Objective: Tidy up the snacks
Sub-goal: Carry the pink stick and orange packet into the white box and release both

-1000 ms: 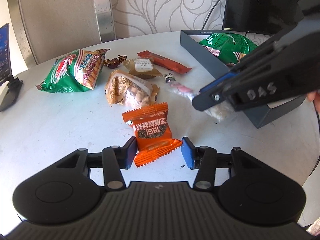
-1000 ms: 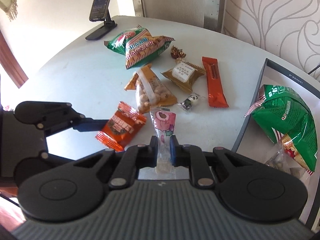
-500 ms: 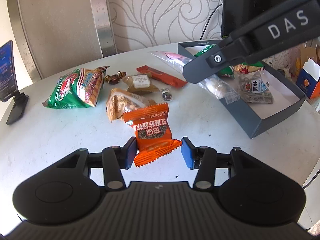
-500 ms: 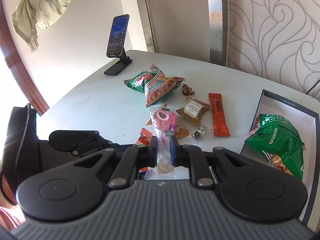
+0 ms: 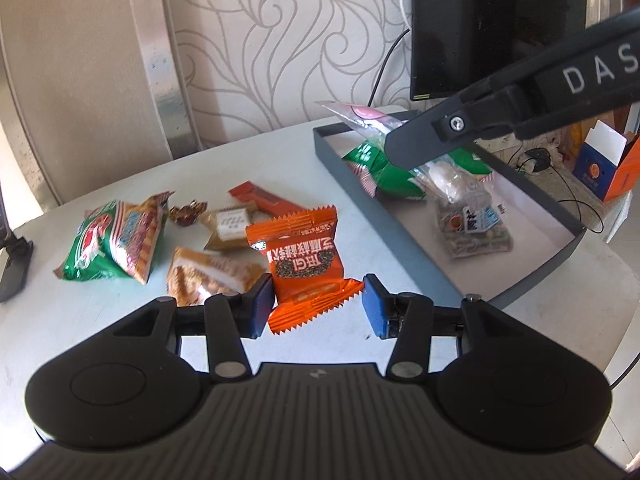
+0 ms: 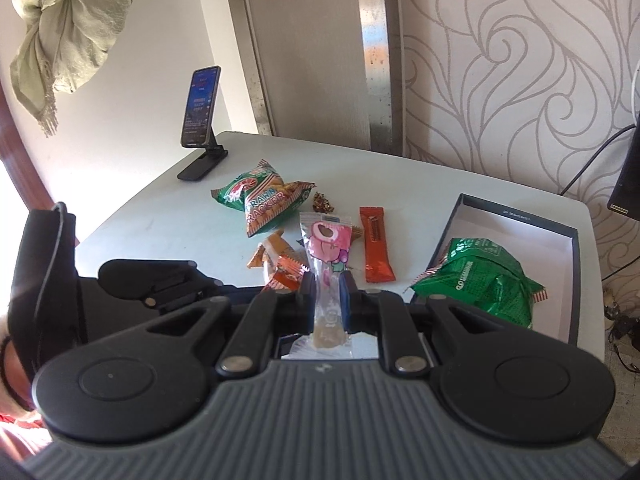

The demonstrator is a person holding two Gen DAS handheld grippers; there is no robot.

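Hand-held gripper pair, both loaded, heading for the grey open box [image 5: 420, 256].
Left hand-held gripper [image 5: 316, 306] grips the orange foil snack packet [image 5: 306, 266] above the tabletop [image 5: 540, 320]; right hand-held gripper [image 6: 326, 300] pinches the clear pink-printed candy sachet [image 6: 326, 248]. Advice: clear the box wall, release low, avoid the green crinkly bag [image 6: 480, 280].

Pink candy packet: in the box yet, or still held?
Held, not in. The right gripper is shut on the pink candy packet; in the left wrist view it hangs above the box.
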